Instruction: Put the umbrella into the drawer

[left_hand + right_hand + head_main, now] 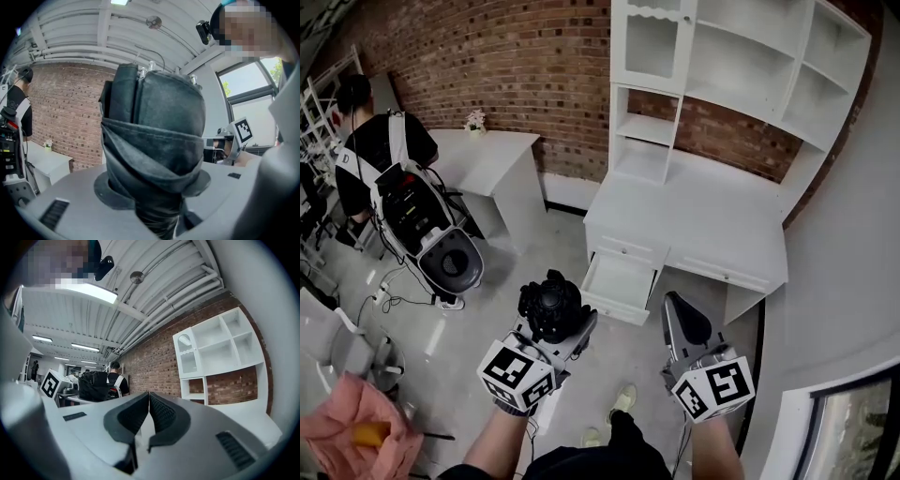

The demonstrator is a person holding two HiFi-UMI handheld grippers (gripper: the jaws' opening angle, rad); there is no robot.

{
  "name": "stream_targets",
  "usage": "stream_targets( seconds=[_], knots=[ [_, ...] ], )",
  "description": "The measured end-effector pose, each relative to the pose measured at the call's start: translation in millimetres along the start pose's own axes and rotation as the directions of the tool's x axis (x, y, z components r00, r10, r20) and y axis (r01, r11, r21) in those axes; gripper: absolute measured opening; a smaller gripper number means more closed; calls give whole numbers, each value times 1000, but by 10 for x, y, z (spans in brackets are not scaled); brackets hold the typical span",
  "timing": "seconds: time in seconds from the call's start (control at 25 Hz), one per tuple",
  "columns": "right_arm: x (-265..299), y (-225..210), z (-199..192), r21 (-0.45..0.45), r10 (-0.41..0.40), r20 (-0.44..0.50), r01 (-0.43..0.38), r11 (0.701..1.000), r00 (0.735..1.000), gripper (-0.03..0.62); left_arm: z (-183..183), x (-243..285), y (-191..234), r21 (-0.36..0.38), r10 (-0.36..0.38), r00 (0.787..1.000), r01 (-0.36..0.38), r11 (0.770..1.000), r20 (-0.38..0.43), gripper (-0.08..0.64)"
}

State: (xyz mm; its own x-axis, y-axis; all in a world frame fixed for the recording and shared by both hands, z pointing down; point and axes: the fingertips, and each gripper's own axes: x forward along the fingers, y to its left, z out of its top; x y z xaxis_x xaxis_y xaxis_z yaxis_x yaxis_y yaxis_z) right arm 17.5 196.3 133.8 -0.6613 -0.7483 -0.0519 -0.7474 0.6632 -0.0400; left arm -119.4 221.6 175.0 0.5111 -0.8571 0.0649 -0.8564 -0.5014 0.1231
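Note:
A folded black umbrella (551, 305) stands upright in my left gripper (555, 323), whose jaws are shut on its lower part. In the left gripper view the umbrella (152, 150) fills the middle and hides what lies ahead. My right gripper (682, 319) is shut, its pads (157, 414) touching with nothing between them. The white desk (703, 225) has an open drawer (619, 286) at its lower left, just ahead of both grippers on the floor side. Both grippers point level toward the desk.
A white shelf unit (741, 66) tops the desk against the brick wall. A second white desk (492, 159) stands to the left. A person with a backpack rig (389, 159) stands at the far left. A pink cloth (361, 427) lies at the lower left.

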Motion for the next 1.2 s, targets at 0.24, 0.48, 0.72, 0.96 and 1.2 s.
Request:
stream_targets(
  seconds=[0.24,0.48,0.72,0.96,1.2],
  knots=[
    [474,-609,-329,14,24,-37,-24,1000,999,5,-257,709,251,-32,12,999,-13,999,-34,230],
    [823,-1095,-465,18,58,-36,-58,998,998,5,-396,1256,440,-20,48,996,-50,999,-78,230],
    [1087,-1440,-547,51,76,-15,-75,996,997,5,-470,1724,541,52,23,993,-17,999,-115,230],
    [1332,-1726,-560,72,44,-42,-41,997,998,5,-495,2161,579,94,-60,981,79,992,-184,230],
    [1652,-1977,-783,70,1,-66,4,998,998,5,-782,2611,772,124,-188,950,224,967,-248,230]
  ],
)
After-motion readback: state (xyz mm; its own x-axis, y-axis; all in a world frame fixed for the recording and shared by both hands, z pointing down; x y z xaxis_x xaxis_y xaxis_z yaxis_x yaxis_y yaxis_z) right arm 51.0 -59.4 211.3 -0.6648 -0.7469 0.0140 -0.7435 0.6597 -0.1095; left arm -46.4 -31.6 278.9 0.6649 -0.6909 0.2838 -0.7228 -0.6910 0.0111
